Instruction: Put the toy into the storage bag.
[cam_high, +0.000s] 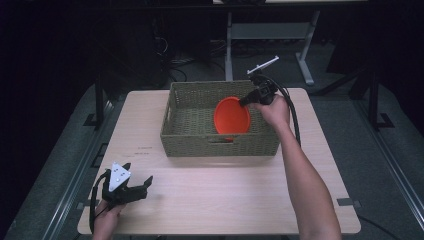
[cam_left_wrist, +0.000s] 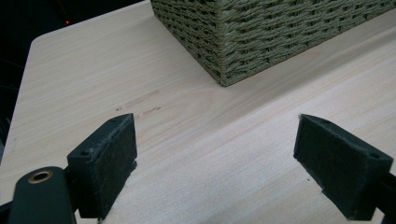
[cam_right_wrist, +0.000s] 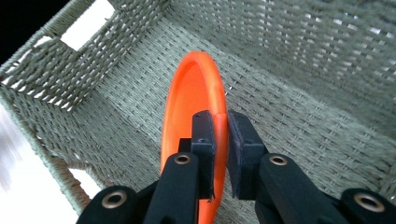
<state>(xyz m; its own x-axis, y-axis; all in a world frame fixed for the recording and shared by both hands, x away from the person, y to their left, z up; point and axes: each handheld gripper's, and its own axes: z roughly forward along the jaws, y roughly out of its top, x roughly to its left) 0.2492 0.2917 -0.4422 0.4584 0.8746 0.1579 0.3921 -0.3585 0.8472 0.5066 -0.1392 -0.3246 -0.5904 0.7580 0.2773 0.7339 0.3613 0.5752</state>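
An orange plate (cam_high: 232, 116) stands on edge inside the woven basket (cam_high: 190, 142) at the middle of the table. My right gripper (cam_high: 244, 103) is shut on the plate's rim from the right side. In the right gripper view the orange plate (cam_right_wrist: 191, 93) is pinched between the two black pads (cam_right_wrist: 203, 130), with the basket's floor (cam_right_wrist: 289, 121) below it. My left gripper (cam_high: 136, 185) rests near the table's front left corner, open with nothing between its pads (cam_left_wrist: 109, 149); a corner of the basket (cam_left_wrist: 224, 51) lies ahead of it.
The light wooden table (cam_high: 225, 195) has free room in front of the basket and to its left. Beyond the table stand a desk frame (cam_high: 270, 35) and dark floor with cables.
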